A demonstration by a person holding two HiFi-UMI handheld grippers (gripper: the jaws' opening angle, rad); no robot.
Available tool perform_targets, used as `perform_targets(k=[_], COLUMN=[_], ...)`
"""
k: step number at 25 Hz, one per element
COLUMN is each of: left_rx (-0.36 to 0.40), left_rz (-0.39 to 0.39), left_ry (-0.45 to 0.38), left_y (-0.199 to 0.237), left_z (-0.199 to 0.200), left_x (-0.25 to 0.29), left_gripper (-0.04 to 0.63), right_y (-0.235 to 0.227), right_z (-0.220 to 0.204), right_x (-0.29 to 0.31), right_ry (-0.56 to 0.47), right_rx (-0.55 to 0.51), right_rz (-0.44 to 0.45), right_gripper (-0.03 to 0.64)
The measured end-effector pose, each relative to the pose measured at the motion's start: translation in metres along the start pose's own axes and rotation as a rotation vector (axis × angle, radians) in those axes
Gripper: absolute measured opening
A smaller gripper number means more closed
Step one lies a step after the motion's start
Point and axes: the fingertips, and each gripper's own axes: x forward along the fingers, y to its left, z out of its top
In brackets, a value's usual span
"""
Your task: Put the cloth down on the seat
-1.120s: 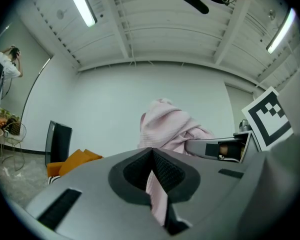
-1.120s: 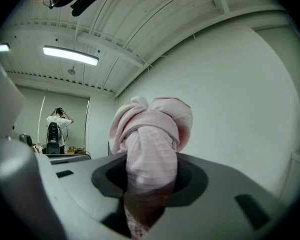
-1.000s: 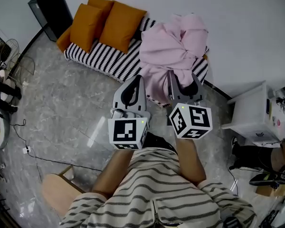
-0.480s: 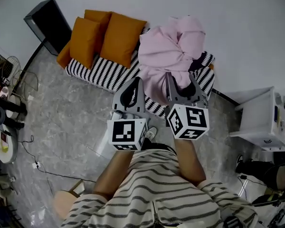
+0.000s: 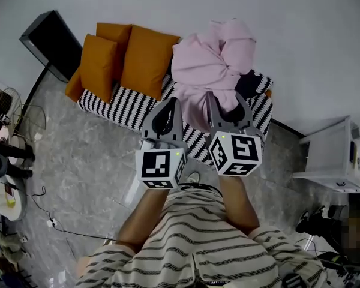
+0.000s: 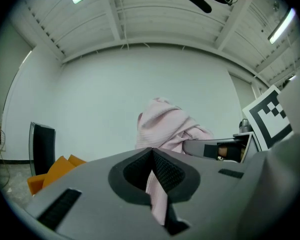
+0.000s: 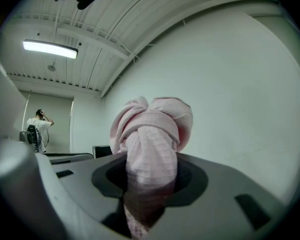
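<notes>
A bunched pink cloth (image 5: 210,65) hangs over the right half of a black-and-white striped sofa seat (image 5: 129,110) that carries two orange cushions (image 5: 129,59). Both grippers hold the cloth from the near side. My left gripper (image 5: 169,105) is shut on a thin fold of it (image 6: 157,196). My right gripper (image 5: 225,101) is shut on a thick wad (image 7: 150,154) that bulges up above its jaws. In the left gripper view the cloth (image 6: 165,126) rises against the white wall, with the right gripper (image 6: 225,149) beside it. Whether the cloth touches the seat is hidden.
A black box (image 5: 48,44) stands on the floor left of the sofa. A white cabinet (image 5: 333,158) sits at the right, a round side table (image 5: 0,185) at the left edge. A cable (image 5: 42,209) trails over the grey marble floor. A person (image 7: 39,124) stands far off.
The sofa has slid a little nearer and lower in the head view as I step toward it. The cloth stays gripped by both grippers, over the seat's right end.
</notes>
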Motion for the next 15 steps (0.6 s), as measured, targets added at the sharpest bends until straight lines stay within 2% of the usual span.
perform_targets(k=[7,15], left_rx=[-0.002,-0.030], left_rz=[-0.034,-0.096], left_ry=[0.014,0.034], left_y=[0.016,0.033], left_z=[-0.004,-0.026], left_x=[0.067,0.096], left_gripper=[0.005,0.005], right_y=[-0.019,-0.017], right_z=[0.000,-0.012], right_x=[0.059,0.087], right_ry=[0.009,0.016], right_rx=[-0.007,-0.029], right_rz=[-0.020,-0.067], right_gripper=[0.176,0.176])
